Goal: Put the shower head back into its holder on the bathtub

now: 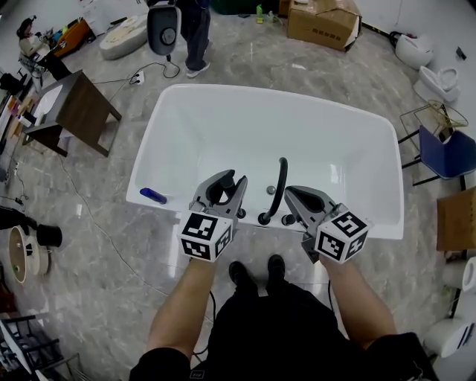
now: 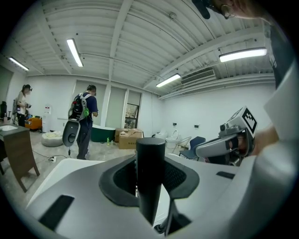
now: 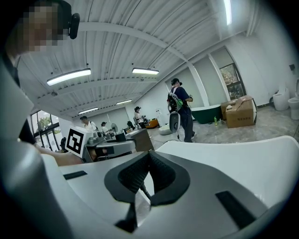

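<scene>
I stand at the near rim of a white bathtub [image 1: 260,100]. My left gripper [image 1: 232,182] is shut on the black cylindrical handle of the shower head [image 2: 150,172], which stands upright between its jaws [image 1: 216,193]. A curved black spout [image 1: 280,186] rises from black fittings [image 1: 265,218] on the near rim, between my two grippers. My right gripper [image 1: 288,192] hovers just right of the spout, and its tips [image 3: 148,154] meet. A thin dark line shows below those tips; I cannot tell whether it is held.
A blue object [image 1: 153,196] lies on the tub's left rim. A brown table [image 1: 78,104] stands to the left and a blue chair [image 1: 446,152] to the right. A person [image 1: 195,37] and a cardboard box [image 1: 323,22] are beyond the tub.
</scene>
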`<state>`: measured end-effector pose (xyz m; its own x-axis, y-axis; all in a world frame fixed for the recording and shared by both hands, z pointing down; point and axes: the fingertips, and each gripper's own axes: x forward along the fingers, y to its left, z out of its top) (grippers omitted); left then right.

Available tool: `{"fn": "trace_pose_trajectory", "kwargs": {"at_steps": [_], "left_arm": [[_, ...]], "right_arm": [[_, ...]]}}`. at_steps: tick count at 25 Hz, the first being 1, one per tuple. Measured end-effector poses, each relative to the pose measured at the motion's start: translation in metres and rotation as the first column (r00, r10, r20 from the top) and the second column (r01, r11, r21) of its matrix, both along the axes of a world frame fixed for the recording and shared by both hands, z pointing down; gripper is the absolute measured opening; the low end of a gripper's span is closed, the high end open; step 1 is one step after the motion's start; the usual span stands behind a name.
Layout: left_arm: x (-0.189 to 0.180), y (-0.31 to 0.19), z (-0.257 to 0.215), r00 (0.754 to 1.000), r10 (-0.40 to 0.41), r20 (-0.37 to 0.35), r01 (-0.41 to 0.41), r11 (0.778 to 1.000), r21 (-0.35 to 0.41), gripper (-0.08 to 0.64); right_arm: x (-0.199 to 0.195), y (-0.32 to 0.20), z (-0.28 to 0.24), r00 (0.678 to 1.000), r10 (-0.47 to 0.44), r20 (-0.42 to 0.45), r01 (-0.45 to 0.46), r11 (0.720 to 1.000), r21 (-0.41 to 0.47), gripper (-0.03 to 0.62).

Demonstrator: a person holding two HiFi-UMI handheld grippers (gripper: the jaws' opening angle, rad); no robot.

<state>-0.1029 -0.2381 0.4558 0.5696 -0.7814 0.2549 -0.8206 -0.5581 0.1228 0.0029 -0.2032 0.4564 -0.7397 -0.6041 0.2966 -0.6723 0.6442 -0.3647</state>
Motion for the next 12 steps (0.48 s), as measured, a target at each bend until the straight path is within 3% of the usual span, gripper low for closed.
{"fn": "trace_pose_trajectory", "kwargs": {"at_steps": [12], "left_arm": [[0.004, 0.009, 0.076, 0.999, -0.01, 0.042, 0.015, 0.989, -0.144, 0.121]], "right_arm": [[-0.006, 0.012, 0.018, 0.999, -0.002, 0.033, 0.004, 0.999, -0.049, 0.012]]}}
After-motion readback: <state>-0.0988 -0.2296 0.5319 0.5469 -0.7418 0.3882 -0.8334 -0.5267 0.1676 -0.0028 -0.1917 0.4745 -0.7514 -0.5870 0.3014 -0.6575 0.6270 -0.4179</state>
